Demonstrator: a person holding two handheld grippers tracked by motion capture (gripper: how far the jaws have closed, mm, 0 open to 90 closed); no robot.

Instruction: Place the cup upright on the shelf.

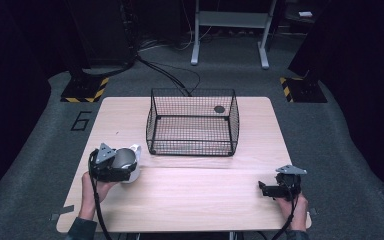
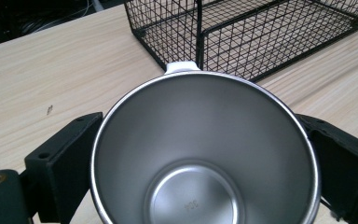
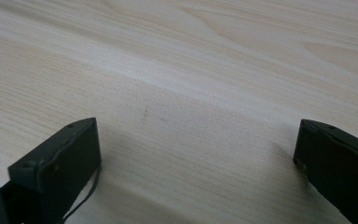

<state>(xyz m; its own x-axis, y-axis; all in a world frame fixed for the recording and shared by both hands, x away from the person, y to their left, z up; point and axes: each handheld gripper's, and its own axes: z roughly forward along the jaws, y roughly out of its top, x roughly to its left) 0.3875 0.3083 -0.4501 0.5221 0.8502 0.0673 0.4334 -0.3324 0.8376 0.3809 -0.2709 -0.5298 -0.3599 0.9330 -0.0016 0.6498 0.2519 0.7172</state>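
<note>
The left gripper (image 1: 114, 169) has its jaws clamped on either side of a steel cup (image 2: 205, 149), one black pad against each flank of the wall, the open mouth facing the gripper's camera and a white handle (image 2: 182, 66) on the far side. In the high view the cup (image 1: 126, 159) sits near the basket's (image 1: 192, 122) front left corner, well short of its wire wall; whether it rests on the desk (image 1: 195, 195) or is just lifted, I cannot tell. The right gripper (image 1: 272, 189) rests by the desk's near edge, well off to the basket's right, jaws spread wide with nothing but bare wood between them.

The grasp looks made, so the carry seems the step in hand. Next the cup likely needs raising above the basket's rim, moving forward over the mesh floor, then lowering and release.
</note>
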